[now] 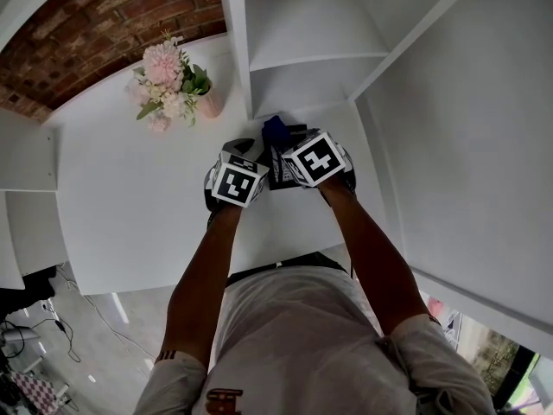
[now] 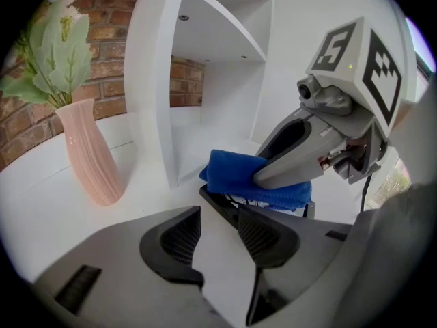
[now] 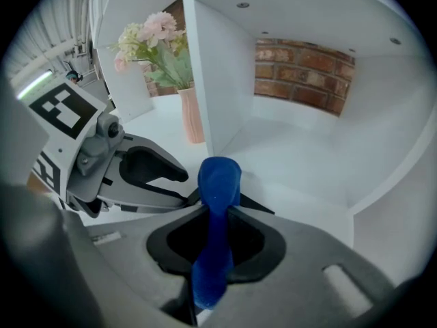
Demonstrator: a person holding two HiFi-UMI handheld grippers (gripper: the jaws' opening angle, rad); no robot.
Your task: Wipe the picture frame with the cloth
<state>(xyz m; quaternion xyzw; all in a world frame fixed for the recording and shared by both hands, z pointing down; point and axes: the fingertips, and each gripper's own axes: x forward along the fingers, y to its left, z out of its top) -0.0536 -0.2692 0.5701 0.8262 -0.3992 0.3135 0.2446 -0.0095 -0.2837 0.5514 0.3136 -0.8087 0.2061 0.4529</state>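
Note:
The picture frame point(image 2: 220, 276) is a thin panel with a dark edge. It stands edge-on between the jaws of my left gripper point(image 2: 218, 225), which is shut on it. A blue cloth point(image 2: 237, 172) lies pressed on the frame's far top edge. My right gripper point(image 3: 217, 214) is shut on the cloth point(image 3: 218, 180), and the frame's dark corner point(image 3: 258, 206) shows just behind. In the head view both grippers sit side by side at the shelf's mouth, left gripper point(image 1: 245, 157) and right gripper point(image 1: 290, 145), with the cloth point(image 1: 276, 130) poking out ahead.
A pink vase of flowers point(image 1: 170, 81) stands on the white tabletop point(image 1: 130, 206) to the left. A white shelf unit point(image 1: 302, 24) with an upright divider point(image 1: 235, 41) rises directly ahead. A white wall panel point(image 1: 467, 145) closes the right side.

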